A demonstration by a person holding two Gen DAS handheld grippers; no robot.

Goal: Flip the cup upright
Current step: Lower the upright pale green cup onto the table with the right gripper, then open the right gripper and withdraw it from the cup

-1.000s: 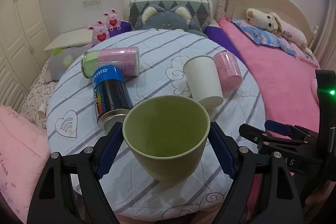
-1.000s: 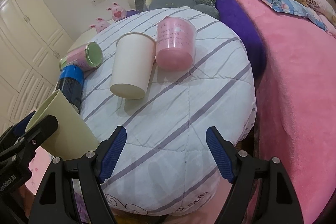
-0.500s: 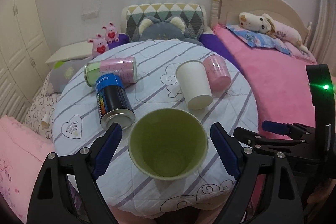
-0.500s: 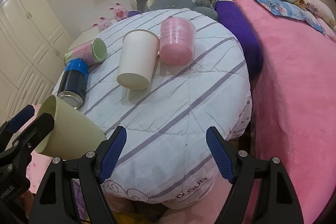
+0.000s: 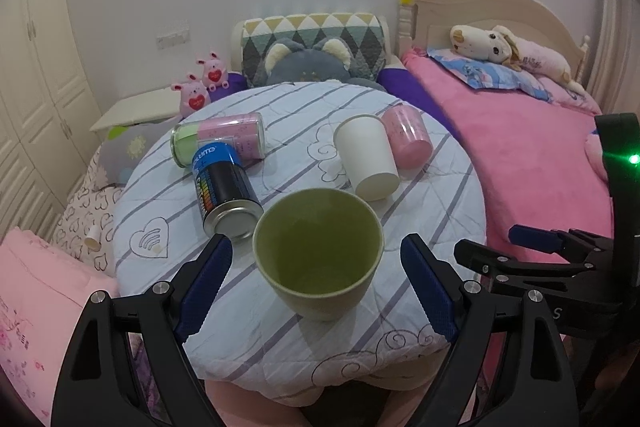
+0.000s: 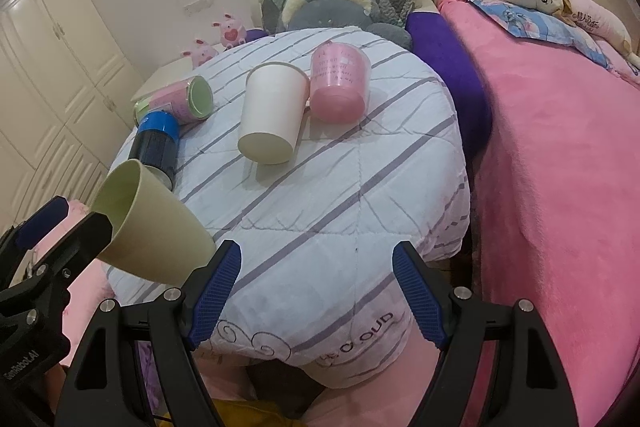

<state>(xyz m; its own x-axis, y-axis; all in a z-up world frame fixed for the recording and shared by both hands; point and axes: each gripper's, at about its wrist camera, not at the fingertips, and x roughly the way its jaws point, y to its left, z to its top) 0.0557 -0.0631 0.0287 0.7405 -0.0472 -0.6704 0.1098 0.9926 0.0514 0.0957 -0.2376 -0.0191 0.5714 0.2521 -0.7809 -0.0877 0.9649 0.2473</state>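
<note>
A green cup (image 5: 318, 253) stands upright, mouth up, near the front edge of the round striped table (image 5: 440, 195). It also shows in the right wrist view (image 6: 148, 227). My left gripper (image 5: 316, 287) is open, with the blue pads apart on either side of the cup and not touching it. My right gripper (image 6: 316, 295) is open and empty over the table's front edge, to the right of the cup.
A white paper cup (image 5: 366, 157), a pink cup (image 5: 406, 137), a blue-and-black can (image 5: 222, 193) and a pink-and-green can (image 5: 218, 143) lie on their sides further back. A pink bed (image 5: 532, 147) lies to the right. Plush toys and cushions sit behind the table.
My left gripper has opened, let go of the green cup and drawn back. The cup now stands on the table. The right gripper has drawn back a little.
</note>
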